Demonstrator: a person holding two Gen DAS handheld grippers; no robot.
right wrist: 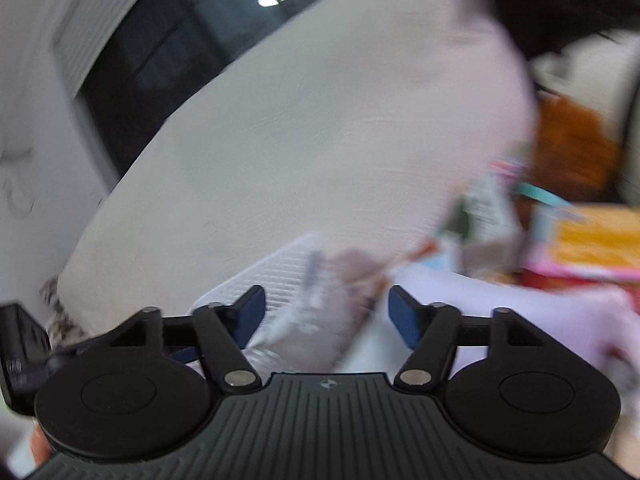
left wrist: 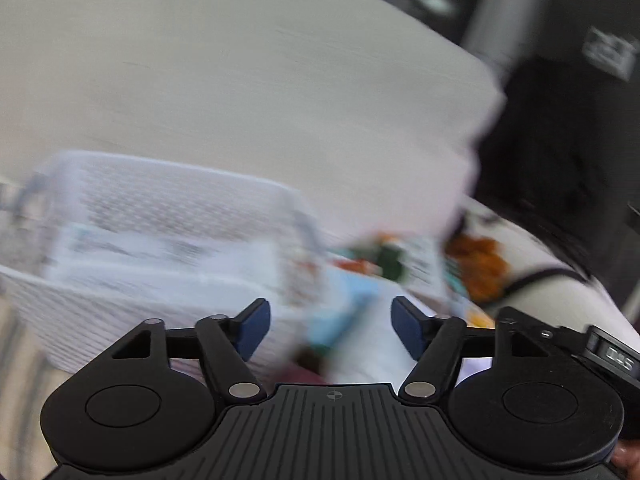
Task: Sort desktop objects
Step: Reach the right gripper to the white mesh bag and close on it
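Observation:
Both views are heavily blurred. My left gripper [left wrist: 331, 330] stands open, its blue pads [left wrist: 254, 330] wide apart and pressing on nothing. A blurred light-blue thing [left wrist: 344, 312] lies beyond the gap, and just left of it stands a white woven basket [left wrist: 120, 304] with pale items inside. My right gripper [right wrist: 328, 314] is open too. A greyish packet [right wrist: 320, 320] shows past its fingers, apart from both pads, beside the white basket [right wrist: 276, 272].
A pile of colourful items lies on the pale table [left wrist: 240, 80]: an orange-brown lump [left wrist: 480, 264], a dark green piece [left wrist: 390, 260] and a yellow-and-pink box [right wrist: 592, 240]. Dark furniture [left wrist: 560, 140] stands beyond the table edge. A black device [right wrist: 20, 344] sits at the left rim.

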